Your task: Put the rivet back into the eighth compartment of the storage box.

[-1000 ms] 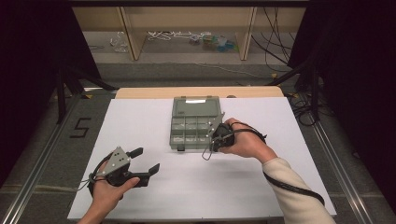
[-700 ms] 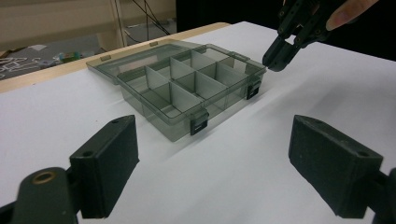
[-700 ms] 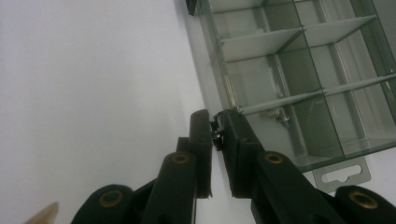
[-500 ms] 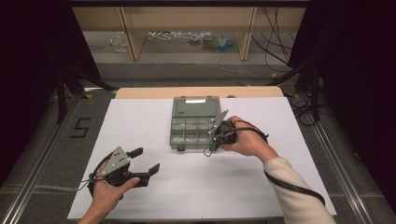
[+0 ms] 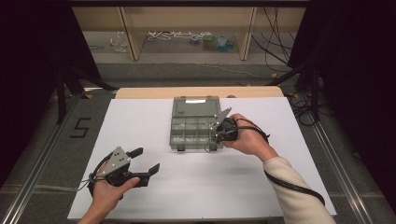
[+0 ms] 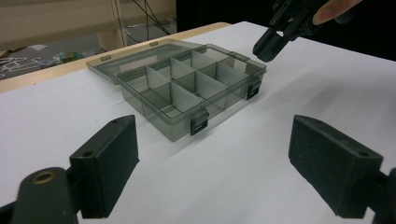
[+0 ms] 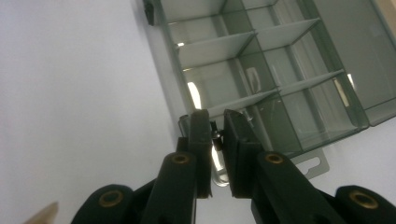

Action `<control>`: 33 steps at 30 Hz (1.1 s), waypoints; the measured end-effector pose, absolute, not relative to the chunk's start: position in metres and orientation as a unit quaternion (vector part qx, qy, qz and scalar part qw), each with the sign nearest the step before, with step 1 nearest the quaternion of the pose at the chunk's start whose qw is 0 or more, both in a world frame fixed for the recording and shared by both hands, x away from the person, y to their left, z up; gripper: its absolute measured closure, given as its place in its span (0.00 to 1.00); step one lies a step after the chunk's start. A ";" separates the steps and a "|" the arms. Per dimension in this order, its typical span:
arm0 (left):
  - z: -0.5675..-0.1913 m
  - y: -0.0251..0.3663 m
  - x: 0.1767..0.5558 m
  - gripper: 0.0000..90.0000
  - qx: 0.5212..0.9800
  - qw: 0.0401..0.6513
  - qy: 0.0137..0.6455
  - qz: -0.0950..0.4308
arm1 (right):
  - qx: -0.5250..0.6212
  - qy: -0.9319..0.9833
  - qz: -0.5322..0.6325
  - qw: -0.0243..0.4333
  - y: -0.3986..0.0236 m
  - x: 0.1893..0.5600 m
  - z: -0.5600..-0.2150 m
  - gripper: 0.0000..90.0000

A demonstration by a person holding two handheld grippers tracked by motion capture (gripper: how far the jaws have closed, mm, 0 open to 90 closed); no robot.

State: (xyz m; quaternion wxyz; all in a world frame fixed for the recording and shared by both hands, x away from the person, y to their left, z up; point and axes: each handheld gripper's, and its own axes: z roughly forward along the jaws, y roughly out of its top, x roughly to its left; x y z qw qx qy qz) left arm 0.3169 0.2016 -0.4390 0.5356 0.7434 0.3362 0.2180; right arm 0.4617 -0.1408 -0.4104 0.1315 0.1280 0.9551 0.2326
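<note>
Right gripper view shows my right gripper (image 7: 215, 140) nearly shut on a tiny dark part over the right edge of the open compartment box (image 5: 192, 128), so I think dropping it in comes next, while my left gripper (image 5: 144, 161) waits wide open and empty.

Left tongs (image 5: 147, 161) held low with jaws spread wide, right tongs (image 7: 215, 135) nearly closed on a small dark piece
</note>
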 end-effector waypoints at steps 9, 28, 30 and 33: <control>-0.439 0.202 0.317 0.17 0.743 0.536 0.336 0.218 | 0.138 0.950 0.240 0.144 -0.142 0.465 -0.412 0.92; -0.439 0.201 0.317 0.17 0.743 0.535 0.336 0.218 | 0.175 0.931 0.264 0.182 -0.146 0.471 -0.414 0.92; -0.439 0.201 0.317 0.17 0.743 0.535 0.336 0.218 | 0.175 0.930 0.264 0.185 -0.146 0.471 -0.414 0.92; -0.439 0.202 0.317 0.17 0.743 0.535 0.336 0.218 | 0.177 0.929 0.267 0.182 -0.147 0.472 -0.413 0.92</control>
